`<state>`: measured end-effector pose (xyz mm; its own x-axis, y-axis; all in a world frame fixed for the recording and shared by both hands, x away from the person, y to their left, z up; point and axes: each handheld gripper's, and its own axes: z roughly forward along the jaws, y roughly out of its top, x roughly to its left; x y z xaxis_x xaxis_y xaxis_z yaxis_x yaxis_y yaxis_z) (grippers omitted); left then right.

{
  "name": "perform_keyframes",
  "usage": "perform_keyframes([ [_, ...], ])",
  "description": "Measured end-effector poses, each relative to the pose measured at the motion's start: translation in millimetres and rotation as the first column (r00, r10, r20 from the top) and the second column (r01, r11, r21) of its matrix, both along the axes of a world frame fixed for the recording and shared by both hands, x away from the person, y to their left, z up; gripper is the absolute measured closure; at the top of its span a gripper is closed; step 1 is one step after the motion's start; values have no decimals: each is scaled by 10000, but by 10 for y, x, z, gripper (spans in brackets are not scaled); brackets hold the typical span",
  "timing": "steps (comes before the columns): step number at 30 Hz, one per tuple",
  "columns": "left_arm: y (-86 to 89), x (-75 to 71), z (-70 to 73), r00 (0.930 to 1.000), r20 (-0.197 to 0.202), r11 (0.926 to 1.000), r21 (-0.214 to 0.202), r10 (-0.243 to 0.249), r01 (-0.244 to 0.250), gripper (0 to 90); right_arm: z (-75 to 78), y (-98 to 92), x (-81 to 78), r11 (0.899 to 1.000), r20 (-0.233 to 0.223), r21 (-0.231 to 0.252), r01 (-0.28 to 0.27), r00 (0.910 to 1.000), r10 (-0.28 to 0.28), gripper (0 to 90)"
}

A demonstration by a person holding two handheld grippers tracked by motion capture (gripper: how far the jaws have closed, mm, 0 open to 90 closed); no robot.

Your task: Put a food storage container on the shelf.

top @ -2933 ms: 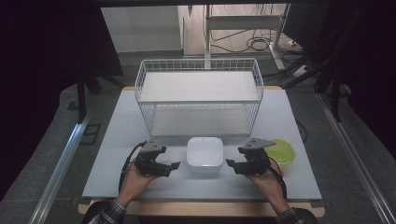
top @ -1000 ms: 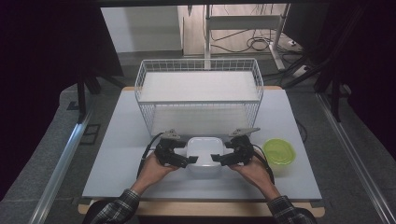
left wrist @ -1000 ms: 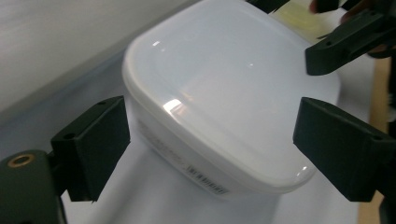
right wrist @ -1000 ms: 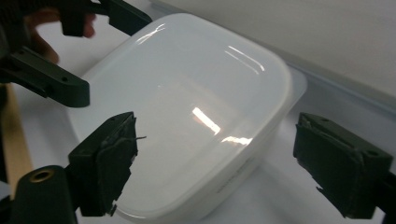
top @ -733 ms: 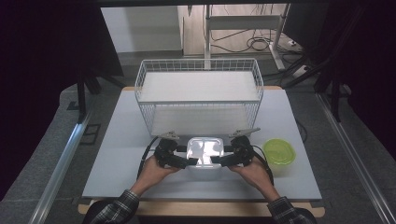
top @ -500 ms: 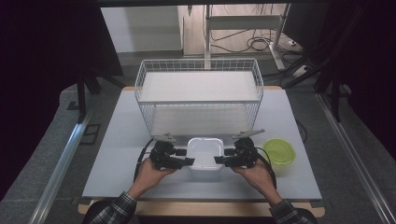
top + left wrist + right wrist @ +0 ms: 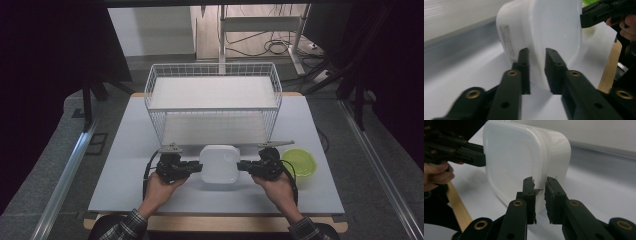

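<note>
White plastic tub [image 7: 219,163] sits near the middle of the worktop [image 7: 125,165], just in front of the wire basket [image 7: 212,102], and I have it pinched from both sides. My left gripper [image 7: 196,167] has its jaws closed on the tub's left rim, one jaw inside the wall and one outside, as the left gripper view [image 7: 536,72] makes plain; my right gripper [image 7: 242,166] bites the right rim the same way, seen up close in the right gripper view [image 7: 539,195]. Both pairs of jaws have just been closing, with the thin rim between them, and now they stand narrow on it. From the gripper views I read the tub as tipped or just coming off the surface, though I cannot be sure it is fully clear. My worry is the grip itself: each side holds only a slim edge of smooth, flexible plastic, so if one hand rises faster than the other the wall could bow and slide out. Pulling the hands apart would do the same. The basket's near wall is close, so a low carry could catch the tub on the wire. A green bowl [image 7: 299,163] lies just right of my right hand, near enough to nudge if I swing wide.
</note>
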<state>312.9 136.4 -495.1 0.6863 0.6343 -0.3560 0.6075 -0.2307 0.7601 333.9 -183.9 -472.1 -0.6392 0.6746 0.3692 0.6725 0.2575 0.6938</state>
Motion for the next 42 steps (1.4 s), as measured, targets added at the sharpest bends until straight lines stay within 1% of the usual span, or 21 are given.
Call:
perform_keyframes([
  [1,3,-1,-3,9999,-89,9999,-10,122,-122,773,2,9,-12,10000,76,-64,40,10000,-40,788],
  [3,7,1,-9,9996,-75,9997,-10,260,-260,783,3,40,-33,9998,353,-184,79,9994,-73,788],
  [6,16,3,-9,9994,-19,9994,69,350,-350,787,0,72,-52,9995,578,-263,149,9982,-134,788],
  [9,28,0,16,9991,48,9991,-1,415,-415,789,4,82,-57,9997,762,-185,185,9969,-171,788],
  [12,43,-6,67,9988,201,9990,-53,444,-443,789,48,87,-65,9998,970,-92,178,9951,-169,788],
  [13,45,-7,79,9987,253,9990,-64,447,-446,789,77,94,-72,9998,1136,-119,160,9934,-145,788],
  [16,53,-8,140,9979,413,9988,-52,494,-493,789,146,109,-78,9998,1410,-116,137,9899,-120,788],
  [21,73,-6,283,9953,802,9984,55,550,-556,789,269,127,-61,10000,1757,-24,36,9844,-31,788],
  [27,124,18,462,9910,1154,9977,-12,680,-683,788,472,179,-30,10000,2285,81,-37,9736,17,789],
  [33,149,57,674,9860,1491,9971,39,747,-761,788,664,209,12,9999,2609,147,-84,9654,43,789],
  [39,168,102,894,9793,1877,9970,57,753,-778,788,843,218,67,9993,2823,353,-86,9593,-17,789],
  [41,175,114,966,9770,1983,9968,36,779,-802,788,916,220,89,9992,2968,380,-122,9549,4,789],
  [42,178,122,1003,9761,2028,9968,28,780,-803,788,942,223,94,9992,2978,382,-118,9546,-1,789],
])
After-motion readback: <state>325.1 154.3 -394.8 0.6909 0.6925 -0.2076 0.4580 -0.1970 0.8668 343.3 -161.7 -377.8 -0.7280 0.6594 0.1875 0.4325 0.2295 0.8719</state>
